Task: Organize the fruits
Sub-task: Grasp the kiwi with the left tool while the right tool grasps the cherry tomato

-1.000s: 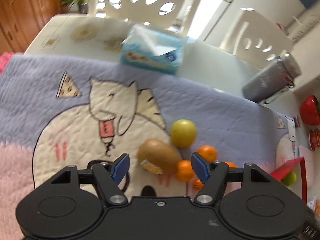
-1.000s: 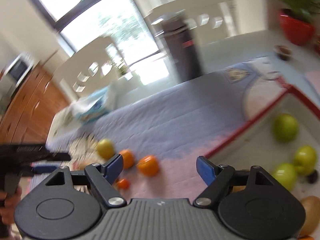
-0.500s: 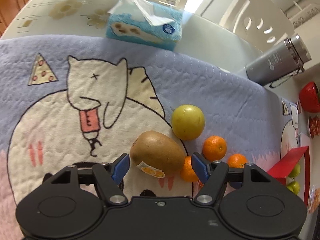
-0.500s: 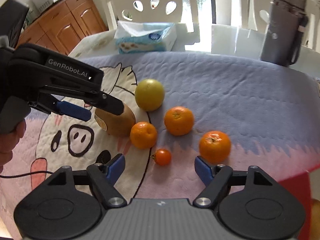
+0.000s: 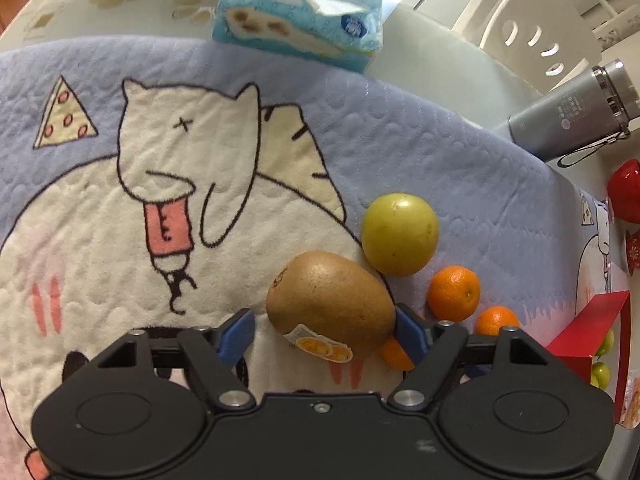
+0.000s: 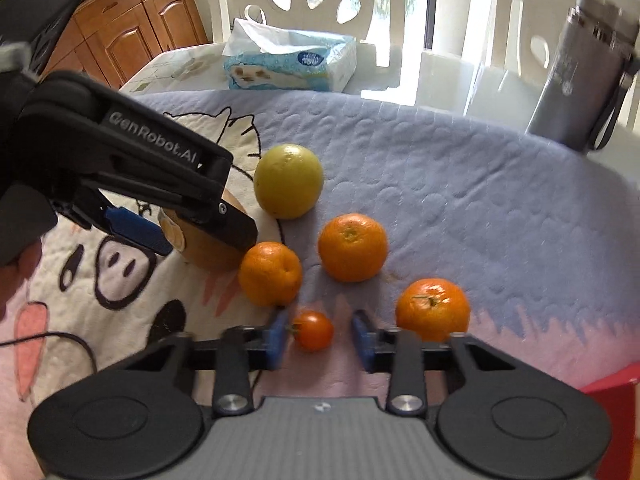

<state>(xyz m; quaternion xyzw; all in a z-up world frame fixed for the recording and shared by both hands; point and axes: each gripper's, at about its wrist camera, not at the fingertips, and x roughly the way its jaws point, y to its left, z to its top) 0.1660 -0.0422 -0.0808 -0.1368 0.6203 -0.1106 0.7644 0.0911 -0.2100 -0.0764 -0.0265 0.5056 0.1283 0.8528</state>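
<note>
A brown kiwi (image 5: 330, 306) with a sticker lies on the cat-print blanket (image 5: 160, 200), between the open fingers of my left gripper (image 5: 324, 334); the right pad touches it, the left pad stands apart. A yellow-green apple (image 5: 399, 234) and two oranges (image 5: 453, 293) lie beyond it. In the right wrist view my right gripper (image 6: 320, 340) is open around a small cherry tomato (image 6: 313, 330), with a gap on each side. Three oranges (image 6: 352, 247) and the apple (image 6: 289, 180) lie ahead. The left gripper (image 6: 132, 176) hides part of the kiwi (image 6: 208, 248).
A blue tissue box (image 5: 296, 24) and a grey flask (image 5: 572, 116) stand beyond the blanket. A red tray (image 5: 592, 328) with green fruits is at the right. White chairs and wooden cabinets stand behind the table.
My left gripper has moved forward so the kiwi now sits between its fingers. My right gripper has come down over the cherry tomato and its fingers have narrowed around it.
</note>
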